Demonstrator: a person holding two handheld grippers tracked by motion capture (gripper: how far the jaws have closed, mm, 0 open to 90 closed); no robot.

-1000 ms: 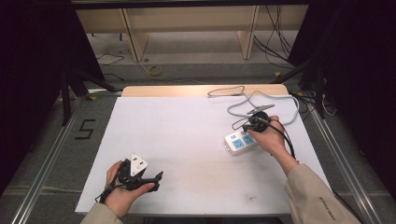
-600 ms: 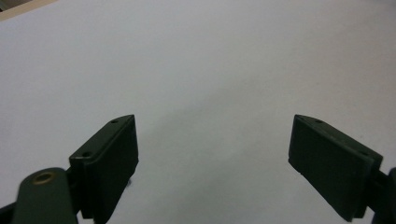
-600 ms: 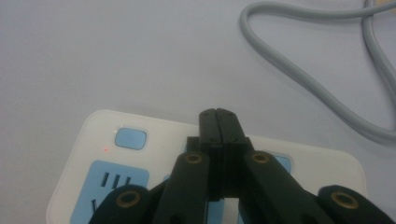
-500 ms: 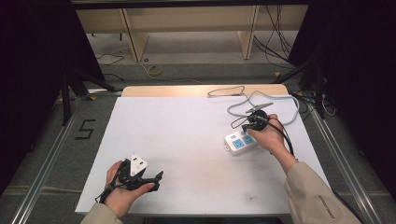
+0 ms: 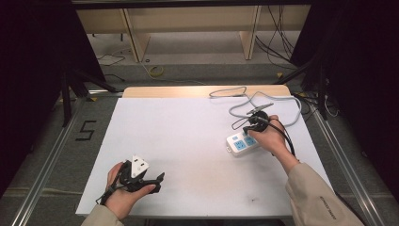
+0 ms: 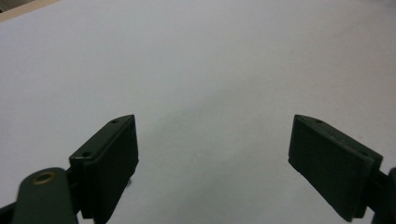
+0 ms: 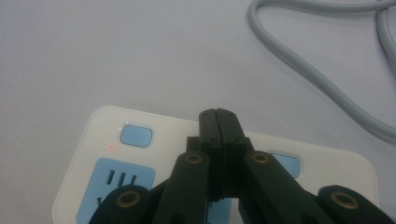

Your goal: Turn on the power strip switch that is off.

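A white power strip [image 5: 241, 144] [image 7: 140, 163] with blue sockets and blue buttons lies on the right part of the white table [image 5: 188, 136]. A small red light glows next to its left button [image 7: 136, 136]. My right gripper [image 5: 248, 126] [image 7: 218, 113] hovers just over the strip, its jaws shut together with nothing between them. The strip's grey cable [image 5: 277, 106] [image 7: 317, 79] loops away behind it. My left gripper [image 5: 159, 178] [image 6: 212, 149] rests near the table's front left, open wide, with bare tabletop between its jaws.
A wooden strip [image 5: 202, 91] borders the table's far edge. Beyond it stand wooden shelf legs [image 5: 249, 37] and loose cables [image 5: 155, 70] on the floor. A metal rail [image 5: 42, 169] runs along the left side.
The right gripper has shifted slightly over the power strip. The left gripper has stayed where it was.
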